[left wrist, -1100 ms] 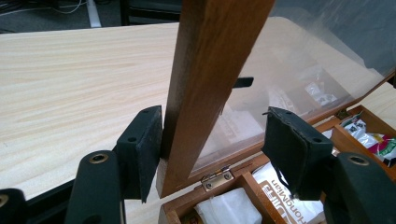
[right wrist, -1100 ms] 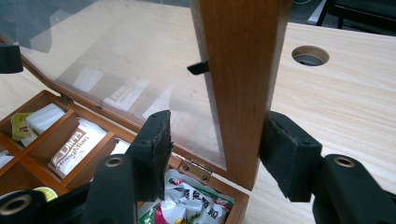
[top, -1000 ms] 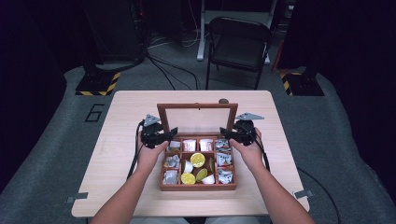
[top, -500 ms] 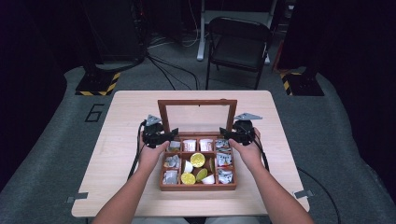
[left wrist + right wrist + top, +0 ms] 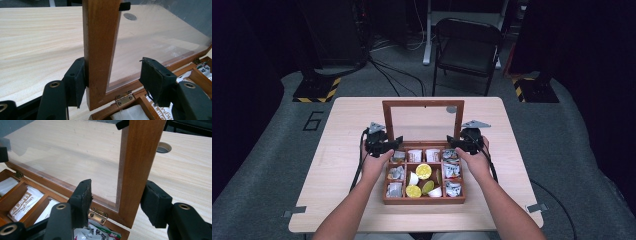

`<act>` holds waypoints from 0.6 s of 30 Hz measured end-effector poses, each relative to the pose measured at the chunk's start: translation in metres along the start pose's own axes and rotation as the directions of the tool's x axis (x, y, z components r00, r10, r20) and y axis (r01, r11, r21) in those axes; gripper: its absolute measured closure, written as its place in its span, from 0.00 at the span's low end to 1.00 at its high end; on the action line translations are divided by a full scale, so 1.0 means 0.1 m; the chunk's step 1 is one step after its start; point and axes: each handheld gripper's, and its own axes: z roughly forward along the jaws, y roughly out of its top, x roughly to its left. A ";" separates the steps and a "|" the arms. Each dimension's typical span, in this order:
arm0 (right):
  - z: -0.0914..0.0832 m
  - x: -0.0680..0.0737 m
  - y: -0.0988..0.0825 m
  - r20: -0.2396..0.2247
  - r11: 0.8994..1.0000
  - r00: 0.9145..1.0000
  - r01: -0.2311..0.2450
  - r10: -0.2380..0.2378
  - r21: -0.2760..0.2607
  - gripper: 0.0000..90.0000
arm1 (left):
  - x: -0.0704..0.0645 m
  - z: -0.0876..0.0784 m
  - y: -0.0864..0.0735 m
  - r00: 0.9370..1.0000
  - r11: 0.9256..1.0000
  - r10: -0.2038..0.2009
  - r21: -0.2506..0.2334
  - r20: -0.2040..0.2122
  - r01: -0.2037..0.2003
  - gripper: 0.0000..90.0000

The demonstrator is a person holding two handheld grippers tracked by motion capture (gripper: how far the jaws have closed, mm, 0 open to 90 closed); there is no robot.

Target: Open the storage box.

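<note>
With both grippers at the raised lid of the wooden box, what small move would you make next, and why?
Probably close both sets of jaws on the lid's side rails. The left gripper straddles the lid with one pad touching the rail and the other clear of it, its jaws having just been closing; the right gripper straddles the opposite rail with gaps on both sides. A firm grip should come before swinging the lid.

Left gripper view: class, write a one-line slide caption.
Hand-held gripper straddling the raised lid's wooden side rail, above a brass hinge.
</note>
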 end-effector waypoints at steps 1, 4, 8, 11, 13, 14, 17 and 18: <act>0.01 0.00 0.00 -0.001 1.000 1.000 -0.001 0.001 -0.002 0.49 | 0.00 0.01 0.00 1.000 1.000 0.000 0.000 -0.002 0.000 0.44; 0.02 -0.01 0.00 0.003 1.000 1.000 -0.007 0.007 0.002 0.49 | 0.00 0.02 0.00 1.000 1.000 -0.002 0.000 -0.008 0.002 0.43; 0.04 -0.01 0.00 0.005 1.000 1.000 -0.020 0.020 0.002 0.49 | 0.00 0.05 0.00 1.000 1.000 -0.020 -0.009 -0.013 0.020 0.43; 0.06 -0.02 0.01 0.001 1.000 1.000 -0.018 0.018 0.002 0.49 | 0.01 0.06 0.00 1.000 1.000 -0.021 -0.005 -0.013 0.021 0.43; 0.06 -0.02 0.01 0.002 1.000 1.000 -0.029 0.029 0.005 0.49 | 0.02 0.06 0.00 1.000 1.000 -0.025 -0.005 -0.013 0.025 0.43; 0.07 -0.03 0.02 -0.002 0.999 0.999 -0.034 0.034 0.009 0.49 | 0.02 0.07 0.00 1.000 1.000 -0.025 -0.003 -0.013 0.025 0.43; 0.09 -0.03 0.04 0.005 0.999 1.000 -0.027 0.027 0.024 0.48 | 0.03 0.09 0.02 0.999 0.999 -0.046 0.007 -0.013 0.046 0.43; 0.10 -0.03 0.05 0.005 0.999 0.999 -0.032 0.031 0.031 0.48 | 0.04 0.09 0.03 0.999 0.999 -0.047 0.012 -0.012 0.047 0.43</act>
